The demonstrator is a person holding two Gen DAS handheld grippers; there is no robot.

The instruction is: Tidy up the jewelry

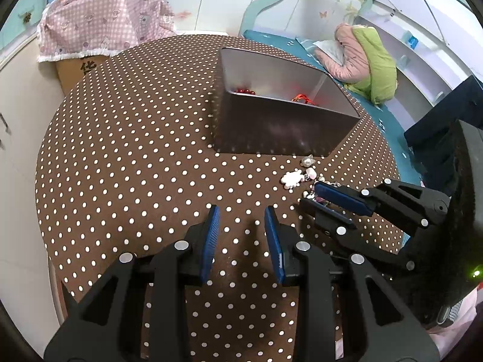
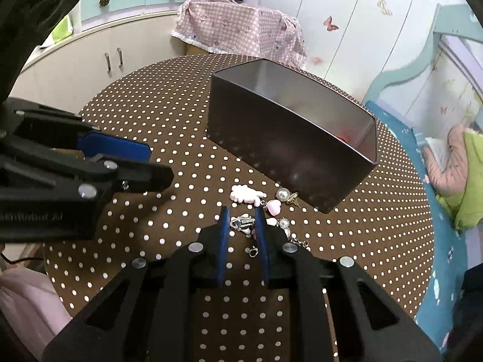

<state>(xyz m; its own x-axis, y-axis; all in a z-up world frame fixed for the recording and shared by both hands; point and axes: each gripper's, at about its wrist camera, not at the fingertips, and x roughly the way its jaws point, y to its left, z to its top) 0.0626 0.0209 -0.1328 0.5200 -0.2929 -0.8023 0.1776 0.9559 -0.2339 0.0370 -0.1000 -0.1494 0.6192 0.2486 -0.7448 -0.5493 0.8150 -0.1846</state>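
Note:
A charm bracelet with a white bear-shaped charm (image 2: 243, 195), pearl (image 2: 283, 194), pink heart (image 2: 274, 205) and silver clasp (image 2: 241, 222) lies on the polka-dot table (image 2: 169, 114) in front of a metal tin (image 2: 289, 147). My right gripper (image 2: 242, 220) is open, low at the table, its fingers on either side of the silver clasp. In the left wrist view it (image 1: 312, 194) sits over the bracelet (image 1: 291, 178). My left gripper (image 1: 241, 220) is open and empty, over bare cloth left of the bracelet. The tin (image 1: 280, 129) holds red beads (image 1: 246, 91) and a red cord (image 1: 302, 98).
The round table is covered in brown dotted cloth (image 1: 135, 138). A pink checked cover (image 1: 102, 21) drapes a box behind it. A teal bed (image 2: 422, 187) with pink and green clothing (image 1: 368, 60) lies to the right. Cabinets (image 2: 99, 57) stand at the back left.

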